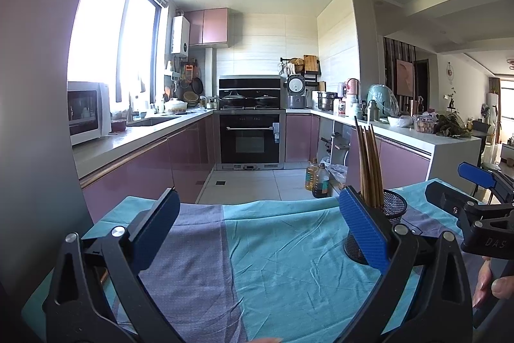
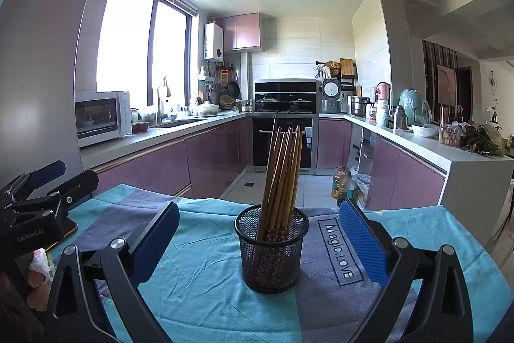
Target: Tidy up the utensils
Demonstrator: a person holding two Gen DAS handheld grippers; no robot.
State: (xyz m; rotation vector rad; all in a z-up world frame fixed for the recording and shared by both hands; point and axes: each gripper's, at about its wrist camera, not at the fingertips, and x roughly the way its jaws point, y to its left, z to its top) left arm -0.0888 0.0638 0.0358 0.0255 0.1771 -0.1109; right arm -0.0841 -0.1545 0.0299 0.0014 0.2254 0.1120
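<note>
A black mesh cup [image 2: 271, 249] stands upright on the teal and grey cloth [image 2: 199, 285]. Several brown chopsticks [image 2: 282, 172] stand in it, leaning a little right. My right gripper [image 2: 257, 243] is open and empty, its jaws wide on either side of the cup, not touching it. My left gripper [image 1: 257, 233] is open and empty over bare cloth [image 1: 273, 262]. In the left wrist view the cup [image 1: 390, 211] with the chopsticks [image 1: 369, 163] stands just behind the left gripper's right finger [image 1: 363, 227]. The right gripper also shows at that view's right edge [image 1: 456, 185].
The cloth-covered table ends just beyond the cup, with tiled floor [image 2: 253, 185] behind it. Oil bottles [image 2: 342, 184] stand on the floor by the white counter [image 2: 465, 163]. Purple cabinets [image 2: 154, 163] run along the left. The left gripper shows at the right wrist view's left edge [image 2: 41, 182].
</note>
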